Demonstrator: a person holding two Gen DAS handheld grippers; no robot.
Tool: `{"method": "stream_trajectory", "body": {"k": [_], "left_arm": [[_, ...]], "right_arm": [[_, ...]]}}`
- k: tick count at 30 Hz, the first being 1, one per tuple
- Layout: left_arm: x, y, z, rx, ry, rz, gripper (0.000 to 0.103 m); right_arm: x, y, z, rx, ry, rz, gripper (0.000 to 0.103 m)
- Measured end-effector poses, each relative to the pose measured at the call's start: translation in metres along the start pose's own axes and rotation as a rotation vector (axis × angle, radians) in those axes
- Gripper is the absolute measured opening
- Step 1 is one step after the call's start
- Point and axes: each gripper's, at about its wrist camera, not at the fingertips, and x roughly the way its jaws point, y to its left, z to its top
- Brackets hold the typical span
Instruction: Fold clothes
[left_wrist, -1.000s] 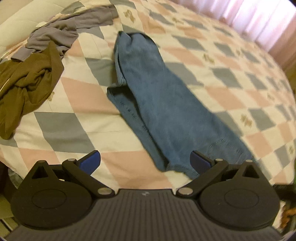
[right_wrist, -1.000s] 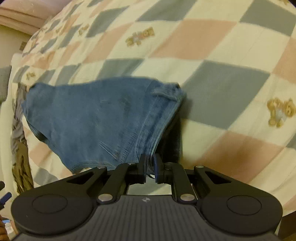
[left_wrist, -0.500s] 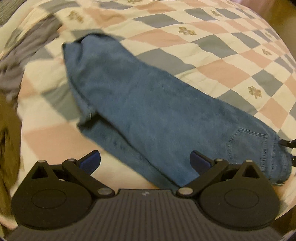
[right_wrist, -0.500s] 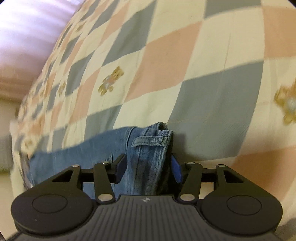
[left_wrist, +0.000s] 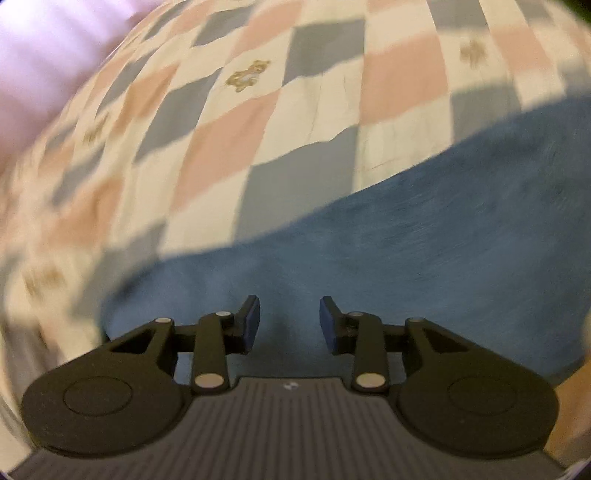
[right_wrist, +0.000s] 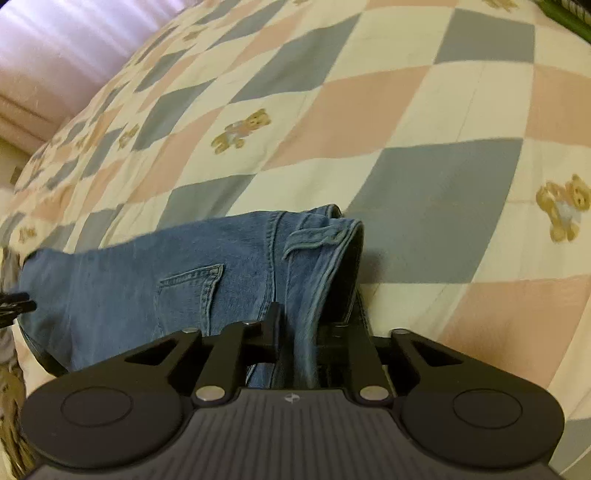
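Blue jeans (right_wrist: 147, 280) lie folded lengthwise on a checked bedspread. In the right wrist view my right gripper (right_wrist: 310, 325) is shut on the waistband, with a belt loop and a back pocket showing just ahead. In the left wrist view, which is blurred, my left gripper (left_wrist: 290, 319) hangs low over the leg end of the jeans (left_wrist: 424, 251). Its blue pads (left_wrist: 251, 321) stand partly closed with a gap between them, and denim shows behind the gap. The tips of the left gripper (right_wrist: 14, 301) show at the left edge of the right wrist view.
The bedspread (right_wrist: 388, 110) has pink, grey and cream squares with teddy bears. A pink curtain (right_wrist: 74, 40) hangs at the far side. Other clothes (right_wrist: 7, 369) lie at the left edge of the right wrist view.
My left gripper swung down close over the leg end of the jeans and its jaws narrowed from wide open. My right gripper opened briefly, then closed again on the waistband.
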Motion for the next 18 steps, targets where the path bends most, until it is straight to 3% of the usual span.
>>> {"method": "stream_trajectory", "body": {"k": [1,4,7,9,11,12,14,15,17,18], "left_arm": [[0.009,0.01,0.005,0.048,0.0,0.007,0.034],[0.033,0.044,0.017,0.115,0.004,0.032,0.062],[0.054,0.08,0.025,0.109,0.023,0.033,0.068],[0.071,0.102,0.029,0.079,0.054,0.012,0.077],[0.088,0.112,0.027,0.057,0.107,-0.062,0.081],[0.098,0.113,0.024,0.059,0.133,-0.096,0.079],[0.111,0.106,0.014,0.078,0.17,-0.145,0.033],[0.114,0.1,0.009,0.095,0.184,-0.133,0.023],[0.108,0.091,-0.004,0.117,0.169,-0.088,0.012],[0.101,0.089,-0.01,0.113,0.153,-0.075,0.009]], "right_arm": [[0.001,0.001,0.0,0.0,0.0,-0.009,0.026],[0.006,0.005,0.002,-0.007,0.004,-0.011,0.042],[0.012,0.008,0.008,0.008,-0.004,-0.017,0.053],[0.017,0.008,0.012,0.038,-0.005,-0.006,0.062],[0.023,0.008,0.016,0.072,0.0,0.011,0.07],[0.026,0.008,0.017,0.084,0.006,0.02,0.07],[0.03,0.01,0.018,0.09,0.012,0.029,0.071],[0.029,0.012,0.017,0.079,0.01,0.039,0.064],[0.025,0.015,0.016,0.065,0.018,0.049,0.009],[0.021,0.016,0.016,0.058,0.018,0.038,0.007]]}}
